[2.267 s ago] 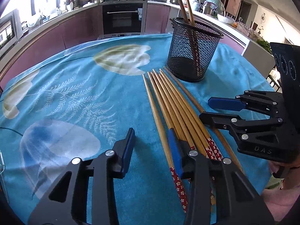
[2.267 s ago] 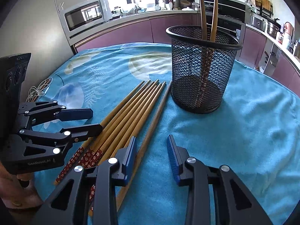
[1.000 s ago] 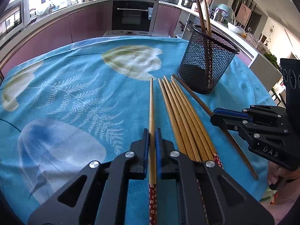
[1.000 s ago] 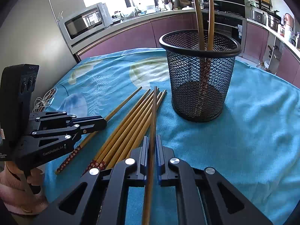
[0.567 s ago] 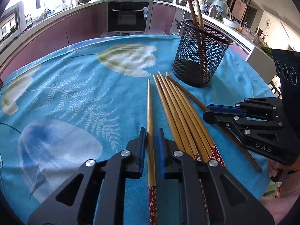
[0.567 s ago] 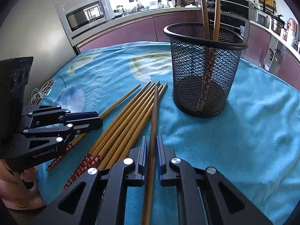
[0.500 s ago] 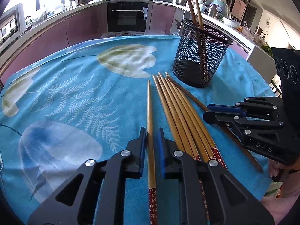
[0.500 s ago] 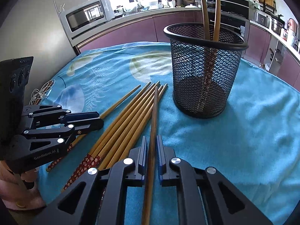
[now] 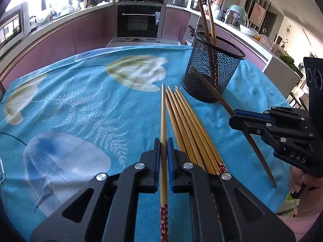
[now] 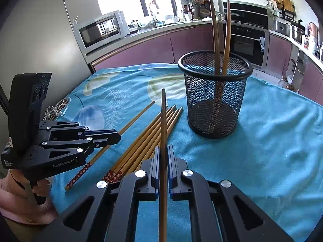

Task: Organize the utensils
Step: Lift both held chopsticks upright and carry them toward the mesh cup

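My left gripper (image 9: 163, 143) is shut on one wooden chopstick (image 9: 163, 117) with a red flowered end, held low over the blue cloth. My right gripper (image 10: 164, 151) is shut on a darker chopstick (image 10: 163, 121) and holds it lifted, tip pointing toward the black mesh holder (image 10: 215, 100). The holder (image 9: 212, 70) stands upright with two chopsticks (image 10: 220, 40) in it. Several loose chopsticks (image 9: 187, 125) lie side by side on the cloth between the grippers, also in the right wrist view (image 10: 145, 141). The right gripper shows in the left wrist view (image 9: 238, 119), the left gripper in the right wrist view (image 10: 115, 136).
The round table carries a blue floral cloth (image 9: 70, 104). A coiled white cable (image 10: 56, 109) lies at the table's far left edge. Kitchen counters, an oven (image 9: 139, 22) and a microwave (image 10: 99, 32) stand beyond the table.
Both grippers went from open to shut, each on a chopstick. Since then the right gripper has lifted its chopstick off the cloth. The left one has risen slightly.
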Motion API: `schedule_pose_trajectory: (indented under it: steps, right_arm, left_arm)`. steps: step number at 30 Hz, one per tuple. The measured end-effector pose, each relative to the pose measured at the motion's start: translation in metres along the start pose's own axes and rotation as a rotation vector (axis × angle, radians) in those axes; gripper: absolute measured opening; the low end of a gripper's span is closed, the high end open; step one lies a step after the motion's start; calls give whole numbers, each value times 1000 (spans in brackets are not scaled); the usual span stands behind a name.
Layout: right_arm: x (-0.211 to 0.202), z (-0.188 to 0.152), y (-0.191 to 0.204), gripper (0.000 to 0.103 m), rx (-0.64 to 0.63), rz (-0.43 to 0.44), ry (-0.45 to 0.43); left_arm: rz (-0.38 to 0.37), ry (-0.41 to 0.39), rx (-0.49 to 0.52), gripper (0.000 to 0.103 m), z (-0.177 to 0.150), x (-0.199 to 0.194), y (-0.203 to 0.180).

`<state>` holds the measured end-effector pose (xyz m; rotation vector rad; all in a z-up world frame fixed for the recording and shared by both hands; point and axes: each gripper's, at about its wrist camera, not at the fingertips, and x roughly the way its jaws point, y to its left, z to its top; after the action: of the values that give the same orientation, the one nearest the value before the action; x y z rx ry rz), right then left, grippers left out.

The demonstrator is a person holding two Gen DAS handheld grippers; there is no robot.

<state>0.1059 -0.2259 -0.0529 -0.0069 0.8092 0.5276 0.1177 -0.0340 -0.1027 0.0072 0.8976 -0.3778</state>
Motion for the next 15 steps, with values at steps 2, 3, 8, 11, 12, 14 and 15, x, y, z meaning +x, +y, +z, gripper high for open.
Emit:
schedule_pose_trajectory:
  steps: [2, 3, 8, 11, 12, 14, 15]
  right_arm:
    - [-8, 3, 0, 6, 3, 13, -25]
    - [-12, 4, 0, 6, 4, 16, -39]
    - [-30, 10, -5, 6, 17, 15, -95]
    - [-39, 14, -10, 6, 27, 9, -127]
    - [-42, 15, -11, 6, 32, 11, -137]
    - [-49, 18, -14, 6, 36, 10, -163]
    - [-52, 20, -15, 6, 35, 10, -173]
  left_arm:
    - [-11, -13, 0, 8, 2, -6, -1]
    - [-15, -21, 1, 8, 3, -10, -1]
    - [-51, -69, -3, 8, 12, -30, -3]
    - [-57, -101, -1, 8, 17, -42, -2]
    - [-60, -111, -1, 8, 19, -45, -3]
    - [-64, -129, -2, 8, 23, -52, -4]
    - [-64, -141, -1, 8, 25, -55, -4]
